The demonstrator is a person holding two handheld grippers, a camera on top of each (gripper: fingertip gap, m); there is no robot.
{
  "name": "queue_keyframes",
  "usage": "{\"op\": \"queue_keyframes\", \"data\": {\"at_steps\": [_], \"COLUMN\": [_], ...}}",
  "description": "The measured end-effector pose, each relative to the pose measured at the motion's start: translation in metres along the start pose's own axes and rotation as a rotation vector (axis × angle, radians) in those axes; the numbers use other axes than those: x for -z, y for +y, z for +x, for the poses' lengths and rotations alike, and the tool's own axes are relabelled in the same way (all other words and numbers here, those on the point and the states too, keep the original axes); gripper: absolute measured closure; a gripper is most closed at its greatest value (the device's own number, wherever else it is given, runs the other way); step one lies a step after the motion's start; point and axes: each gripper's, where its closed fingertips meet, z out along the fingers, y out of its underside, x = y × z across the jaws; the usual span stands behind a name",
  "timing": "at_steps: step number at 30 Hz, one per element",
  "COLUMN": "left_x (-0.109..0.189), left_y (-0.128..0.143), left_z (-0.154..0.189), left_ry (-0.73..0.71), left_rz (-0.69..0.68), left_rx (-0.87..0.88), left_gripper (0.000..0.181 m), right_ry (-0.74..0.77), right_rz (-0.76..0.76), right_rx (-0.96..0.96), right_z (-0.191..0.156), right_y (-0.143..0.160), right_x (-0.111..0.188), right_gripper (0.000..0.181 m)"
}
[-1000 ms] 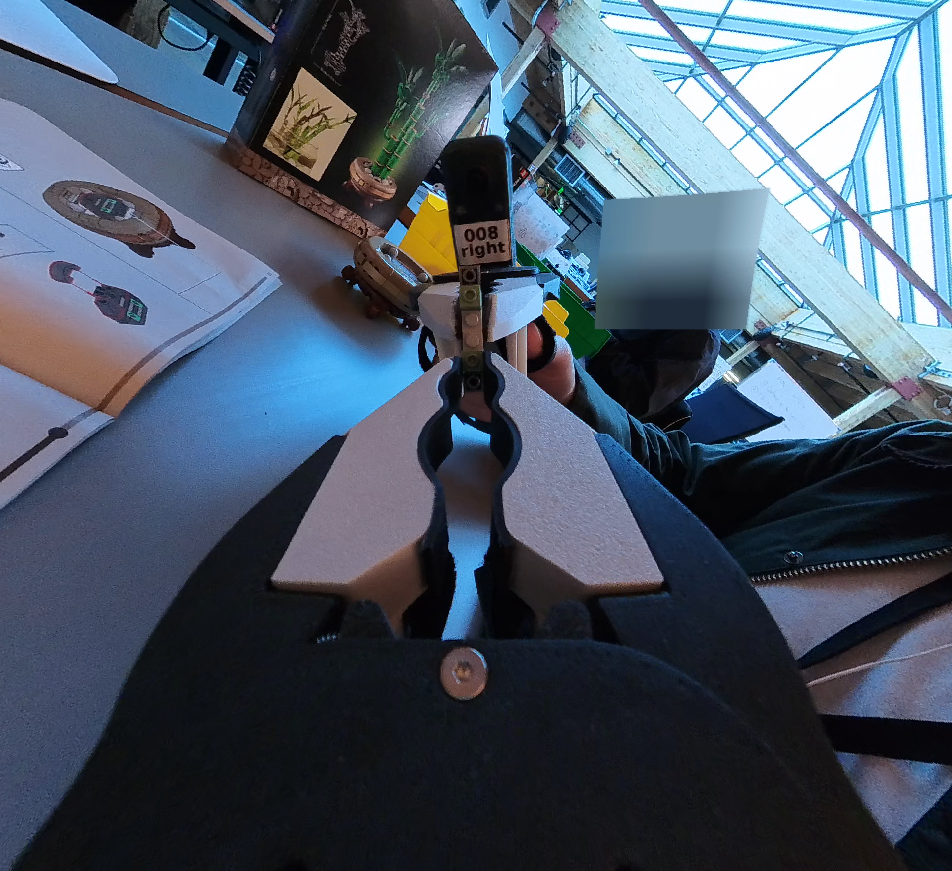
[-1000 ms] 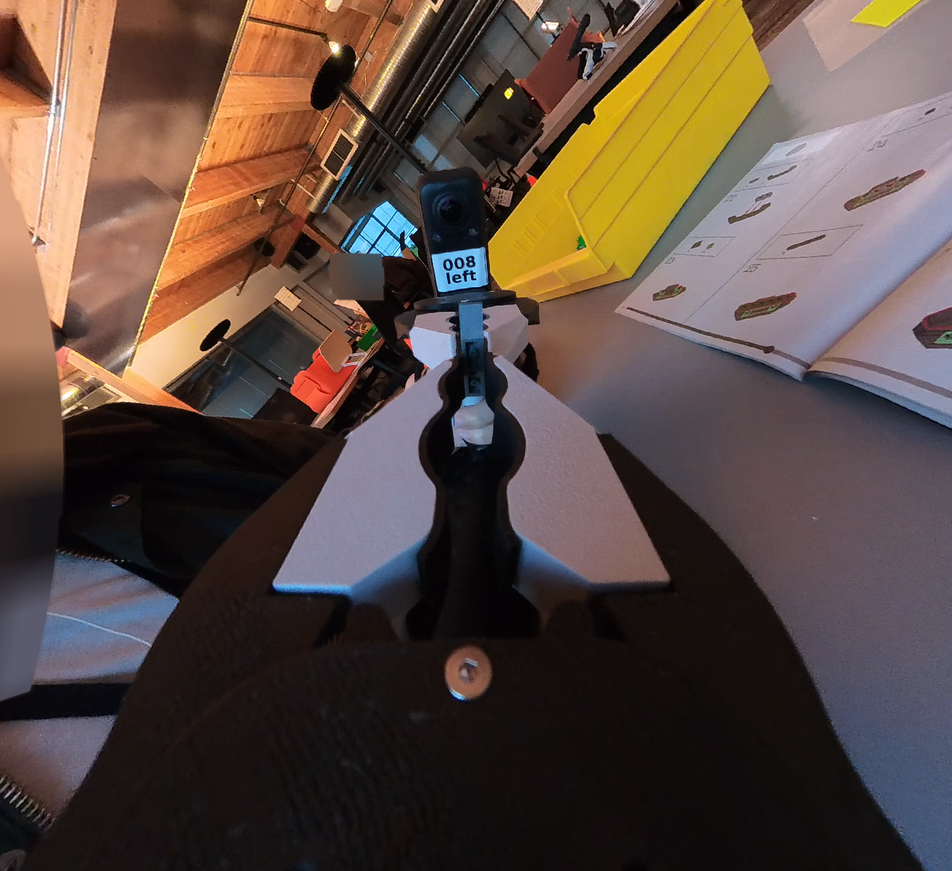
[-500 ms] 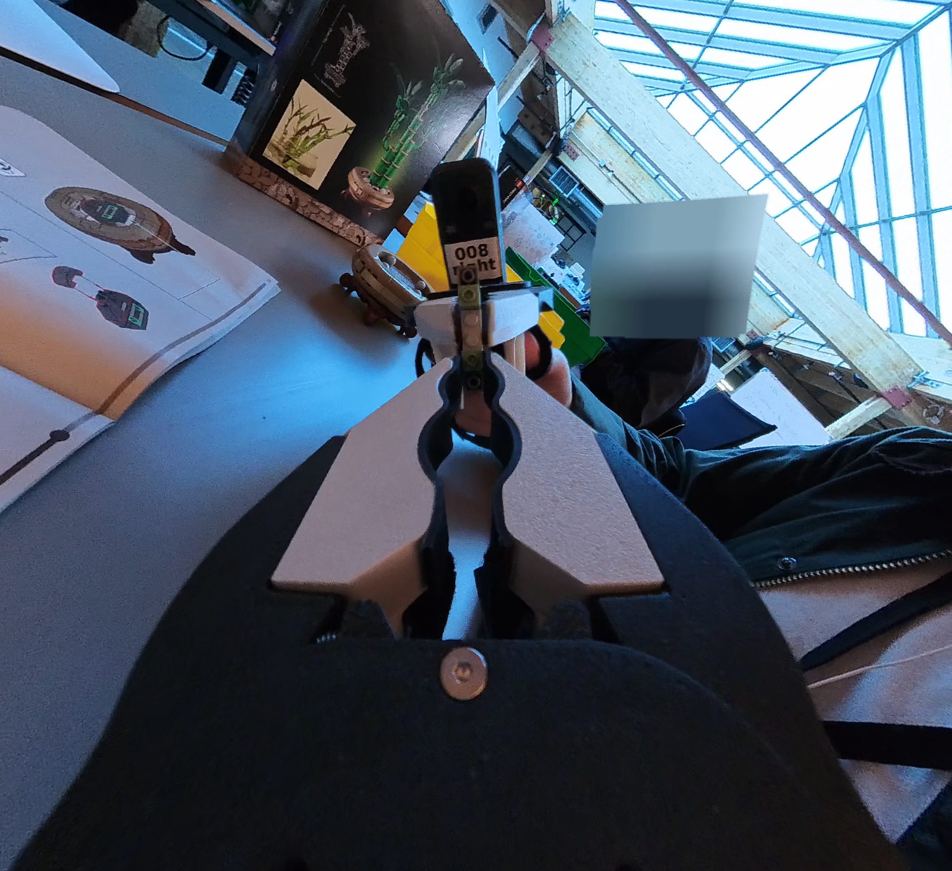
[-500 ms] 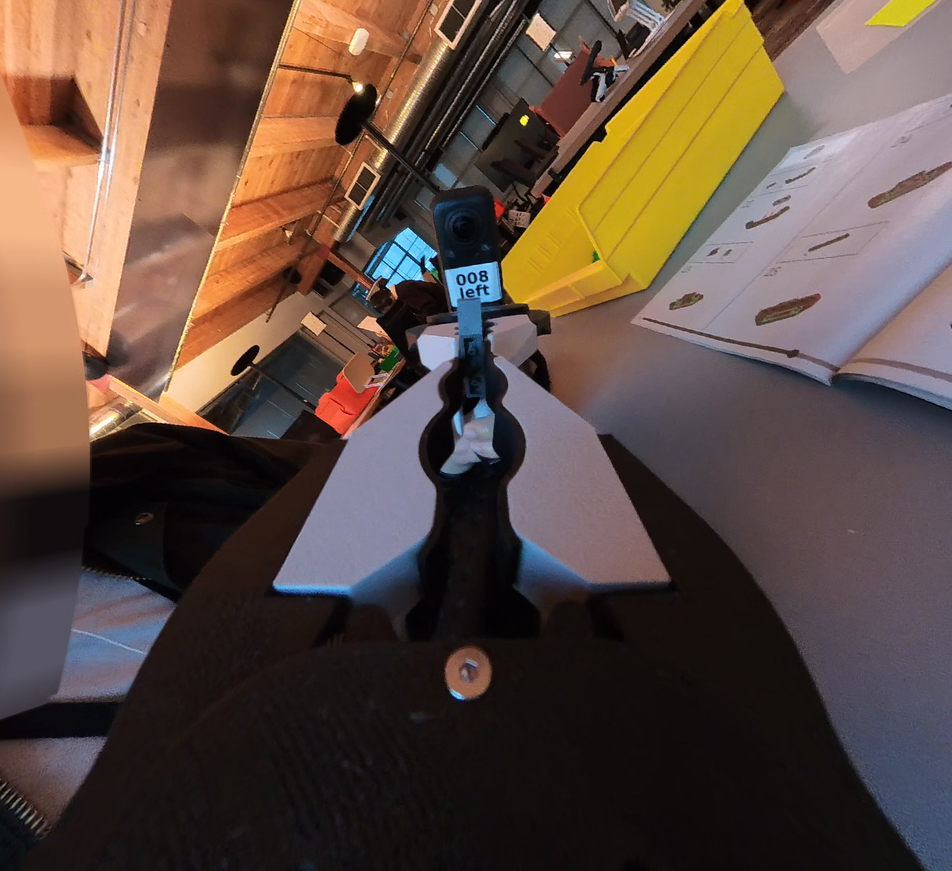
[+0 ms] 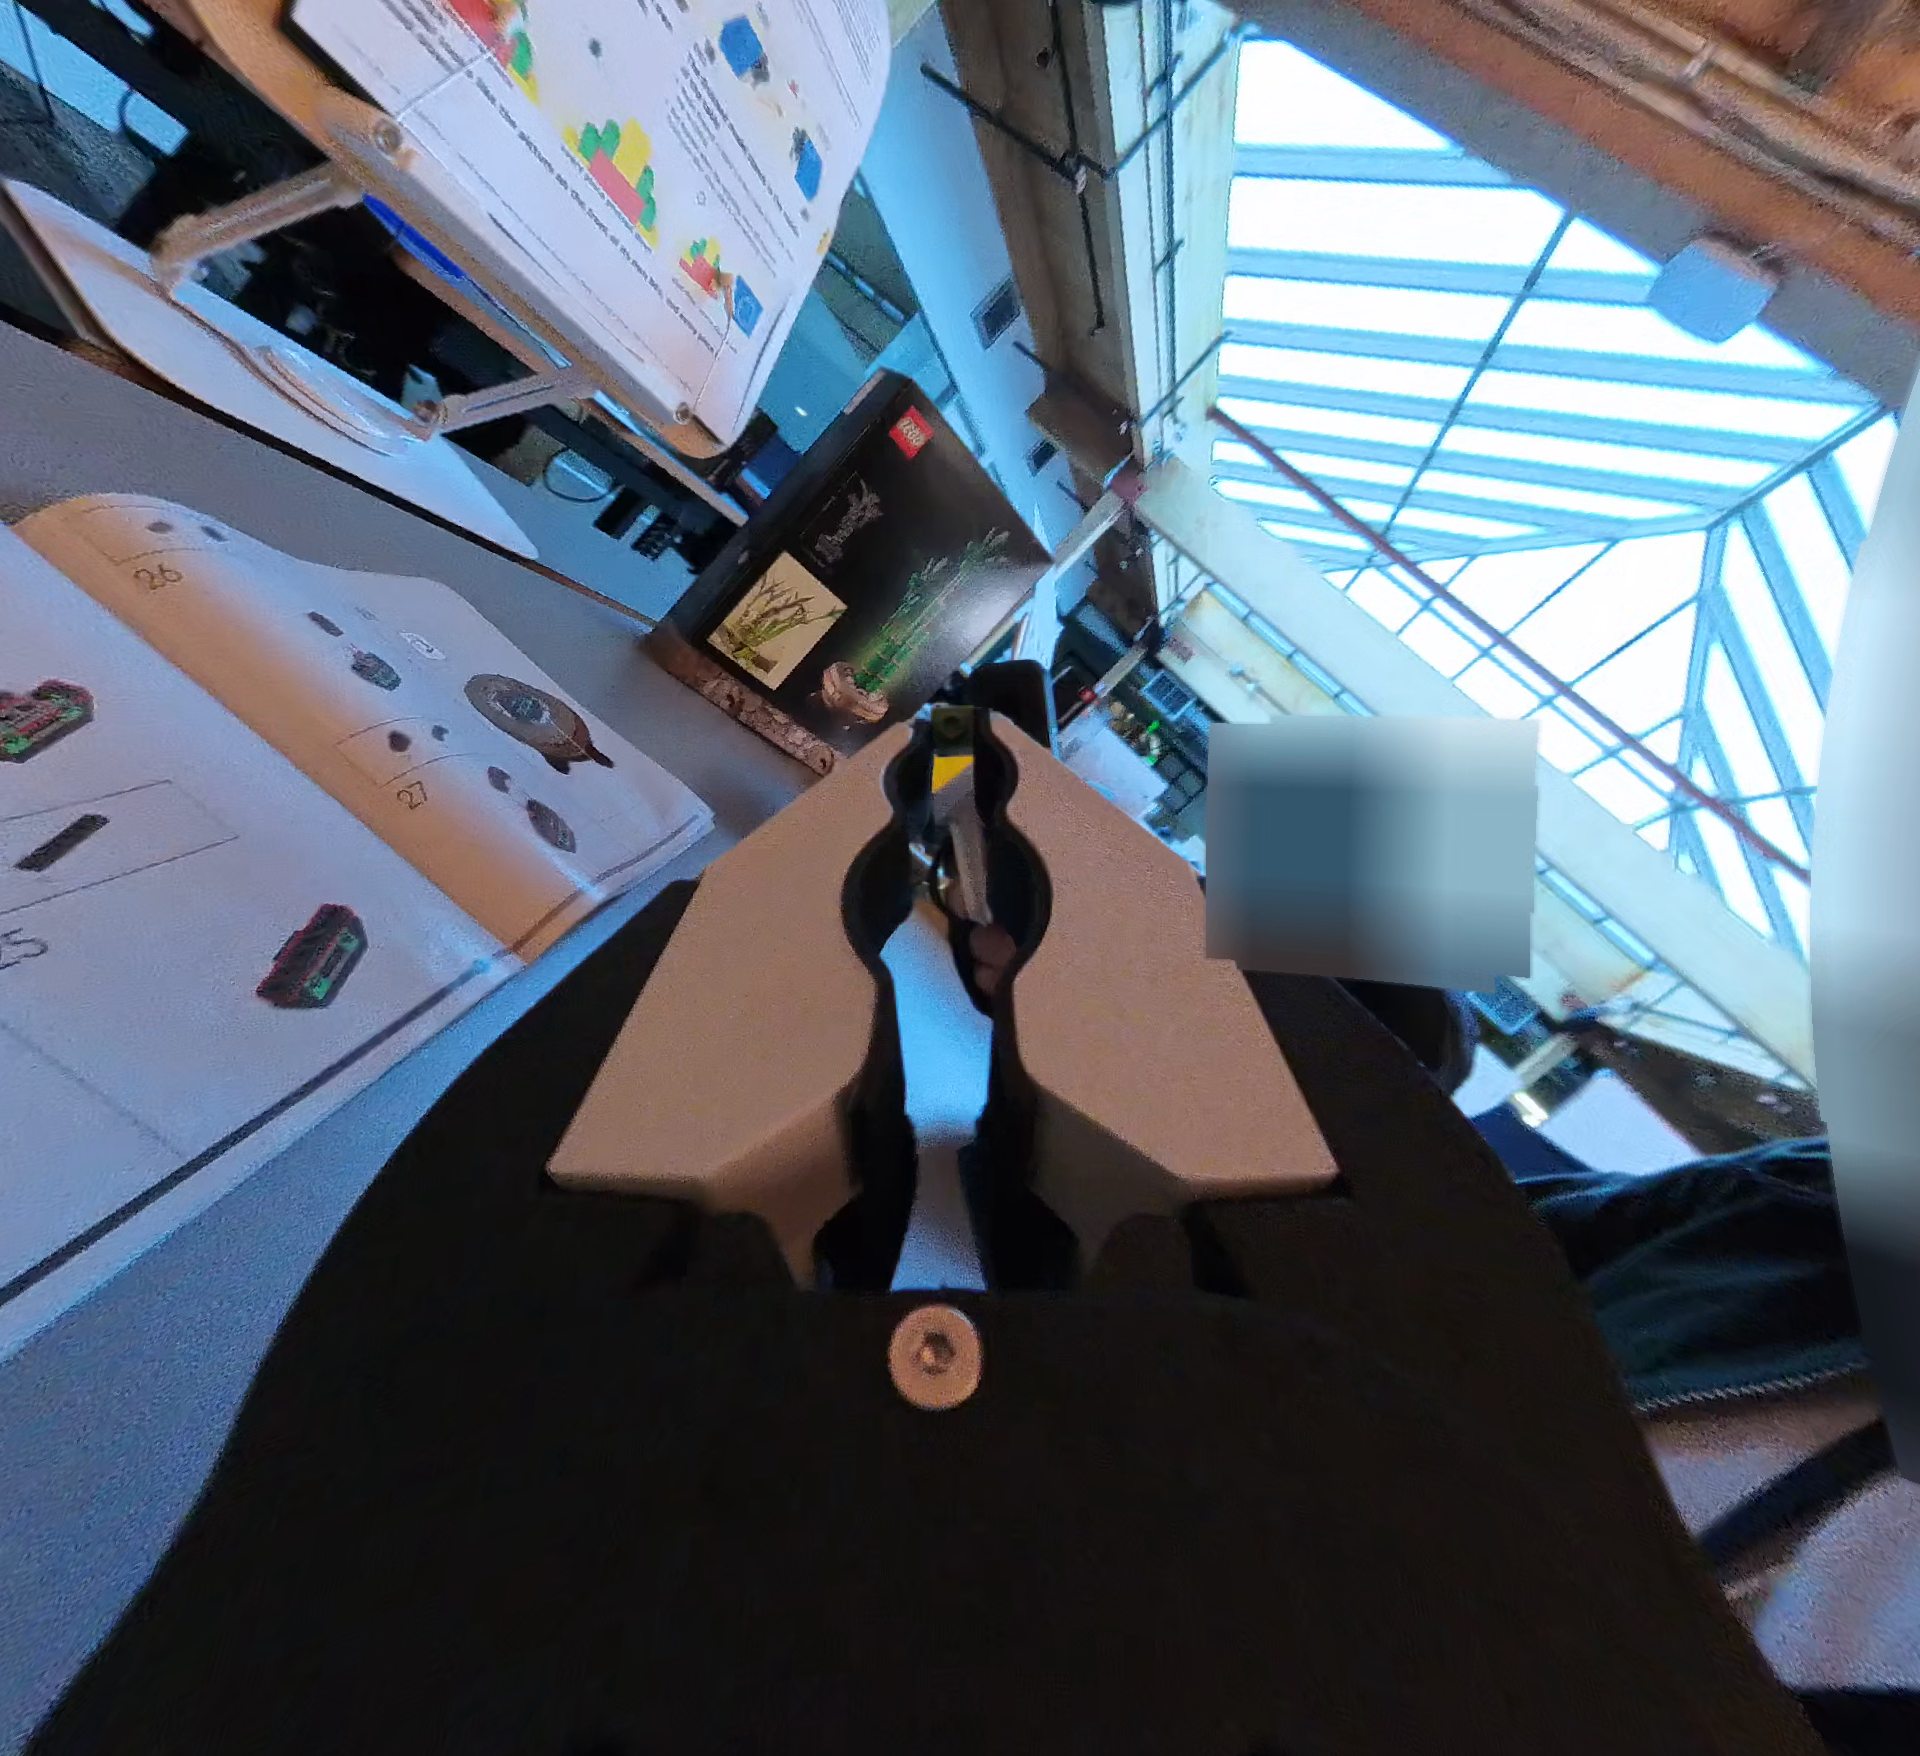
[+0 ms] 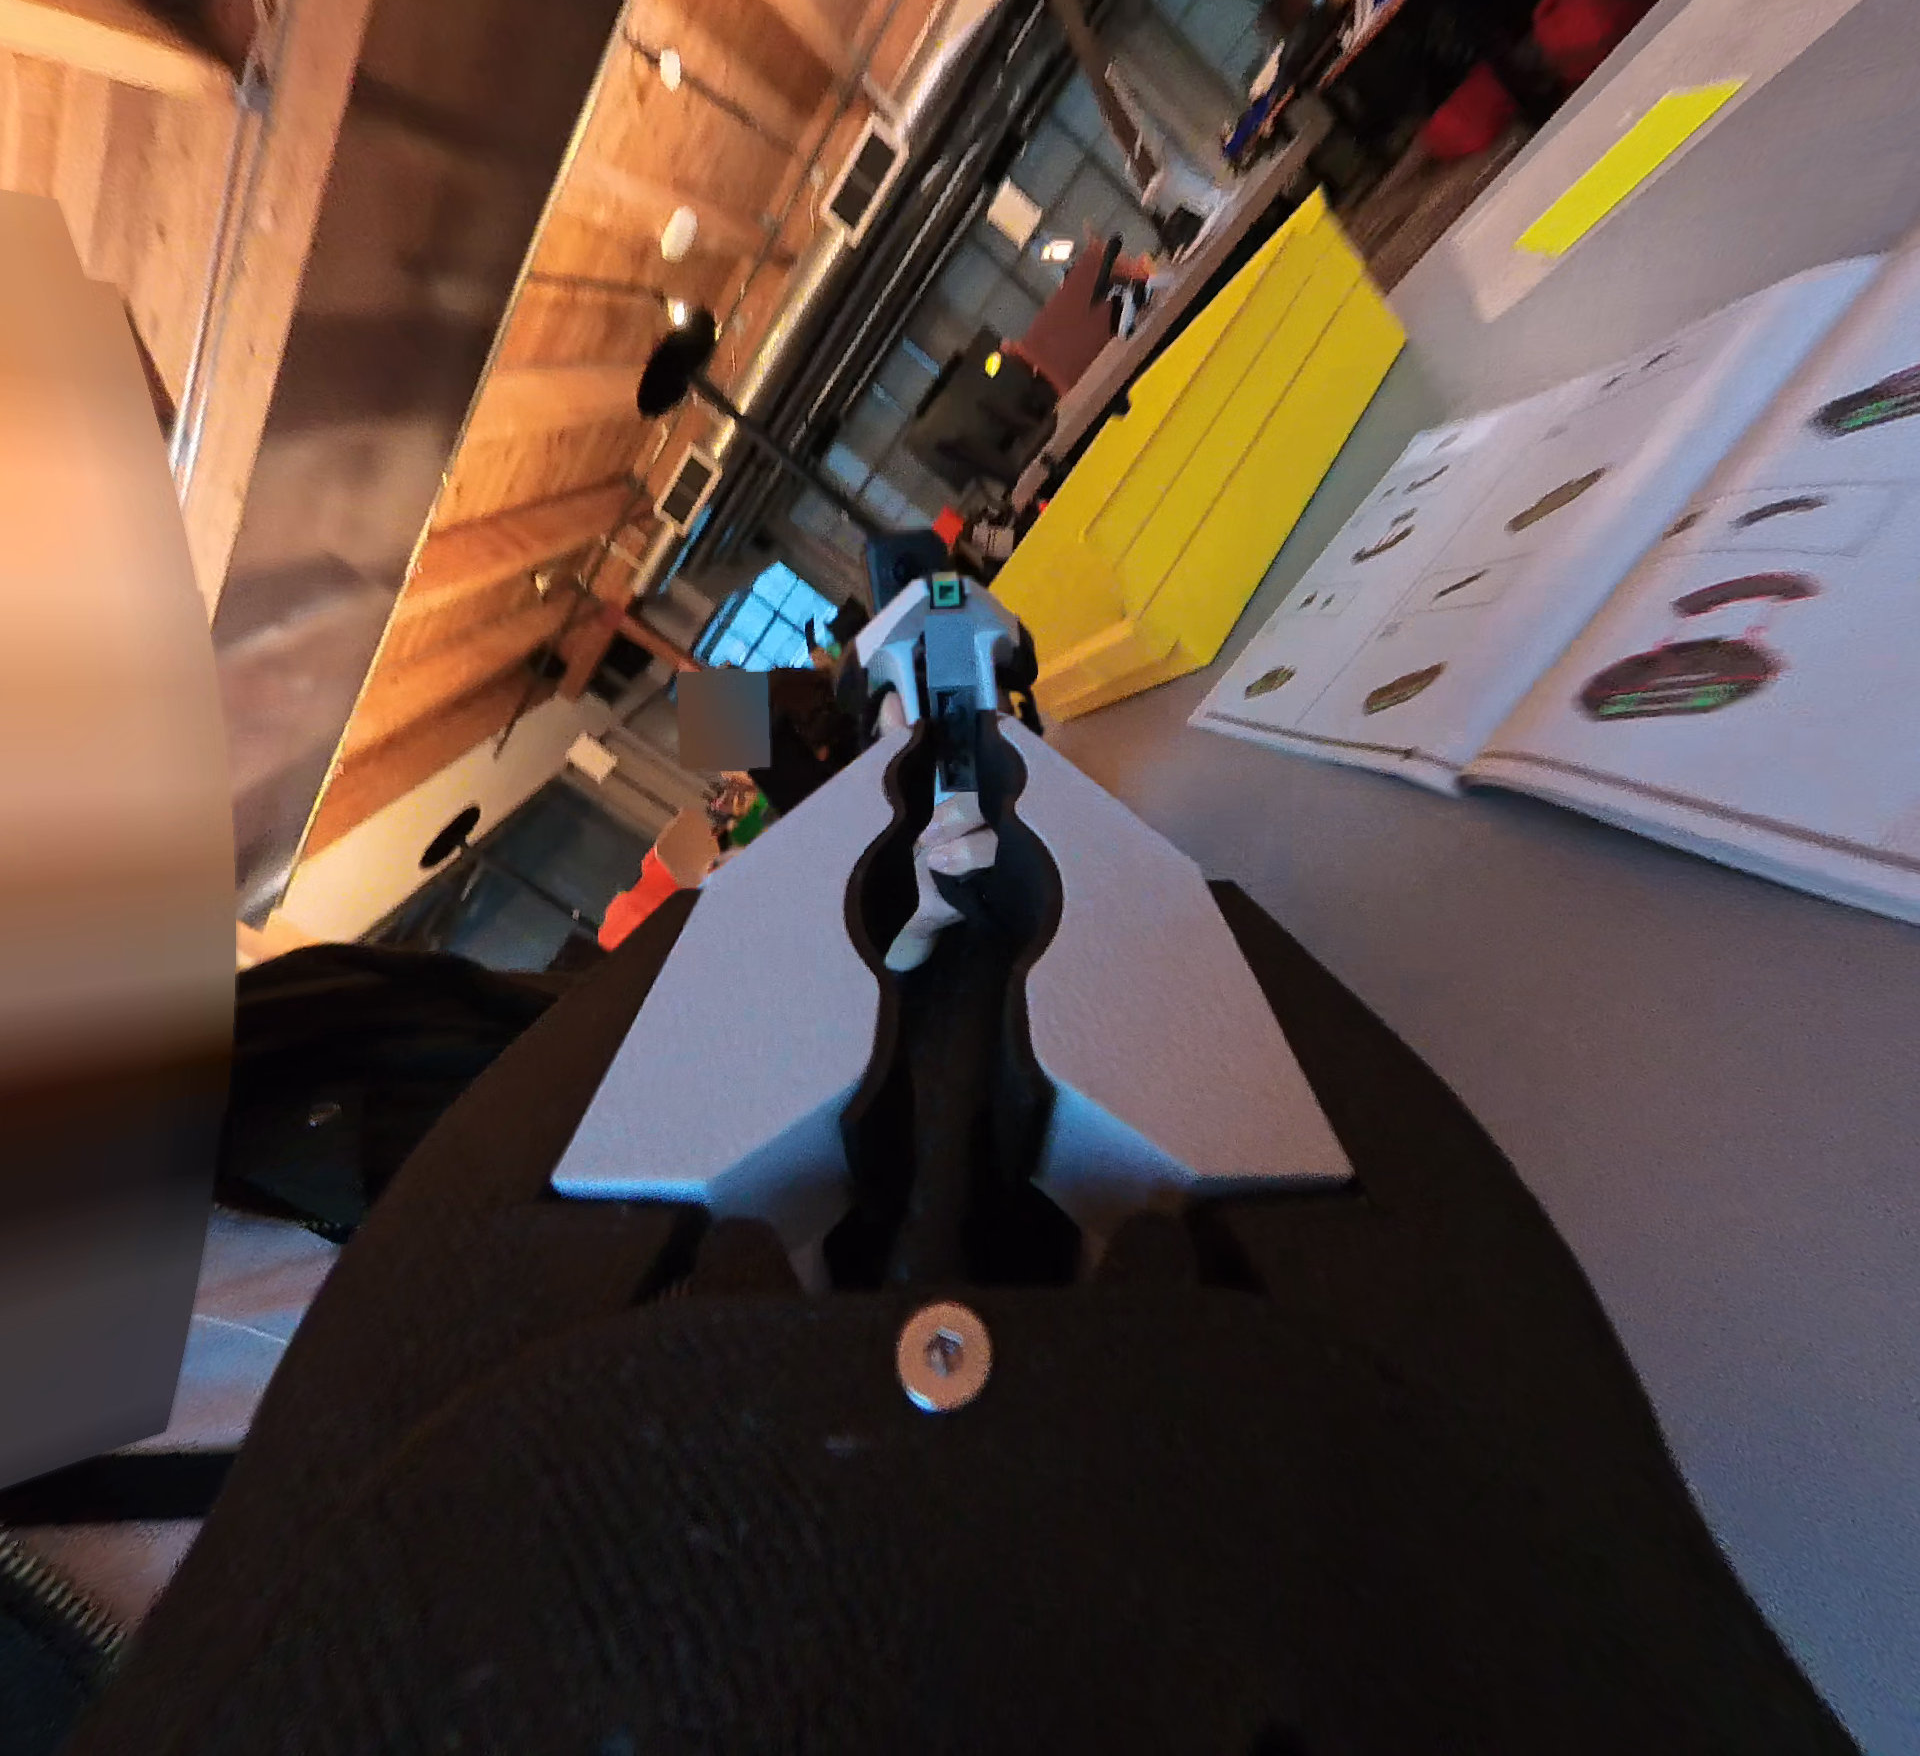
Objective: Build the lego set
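Note:
My left gripper is shut on a small olive-green lego piece held up in the air. It also shows in the right wrist view, tilted, with the green piece at its tip. My right gripper has its jaws close together on a thin dark lego piece, tip to tip with the left gripper. In the left wrist view the right gripper is almost wholly hidden behind my left fingers. The open instruction booklet lies on the grey table and also shows in the right wrist view.
The black lego box stands at the table's far side. A printed sheet hangs on a stand above. A yellow bin sits beyond the booklet. A person's dark jacket is close on the right. About 12 cm separates my left fingertips from my right.
Both grippers have swung and tilted, still tip to tip. The left view now looks higher, and the brown pot model is out of sight. The right view is motion-blurred.

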Motion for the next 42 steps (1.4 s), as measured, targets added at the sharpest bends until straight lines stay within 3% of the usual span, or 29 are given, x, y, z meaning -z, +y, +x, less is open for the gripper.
{"op": "queue_keyframes", "data": {"at_steps": [3, 7, 11, 13, 18, 24, 27, 30, 36, 42], "left_x": [-0.001, -0.011, 0.003, 0.024, 0.118, 0.179, 0.195, 0.204, 0.197, 0.188], "left_y": [0.014, 0.030, 0.025, 0.011, -0.045, -0.099, -0.115, -0.120, -0.129, -0.126], "left_z": [0.007, 0.026, 0.047, 0.040, -0.039, -0.082, -0.104, -0.120, -0.115, -0.109], "left_ry": [0.056, 0.150, 0.252, 0.153, -0.543, -0.851, -0.942, -0.979, -0.943, -0.843], "left_rz": [-0.084, -0.159, -0.187, -0.226, -0.366, -0.475, -0.535, -0.552, -0.534, -0.511], "left_rx": [0.024, 0.024, 0.104, 0.048, -0.153, -0.121, -0.102, -0.042, -0.090, -0.014], "left_gripper": [0.176, 0.175, 0.175, 0.175, 0.175, 0.175, 0.174, 0.160, 0.146, 0.148], "right_ry": [0.029, 0.033, 0.034, 0.061, 0.064, 0.085, 0.093, 0.103, 0.099, 0.096], "right_rz": [0.007, -0.055, -0.094, -0.116, -0.127, -0.173, -0.188, -0.193, -0.194, -0.199], "right_rx": [0.005, -0.038, -0.056, -0.032, -0.013, -0.005, -0.007, 0.003, -0.001, 0.001], "right_z": [0.009, 0.015, 0.018, 0.021, 0.021, 0.027, 0.029, 0.031, 0.031, 0.030], "right_y": [-0.010, 0.005, 0.015, 0.018, 0.018, 0.029, 0.032, 0.033, 0.034, 0.035], "right_x": [0.013, 0.007, 0.001, 0.001, -0.001, -0.006, -0.007, -0.007, -0.007, -0.008], "right_gripper": [0.176, 0.175, 0.175, 0.175, 0.175, 0.175, 0.175, 0.176, 0.175, 0.176]}}
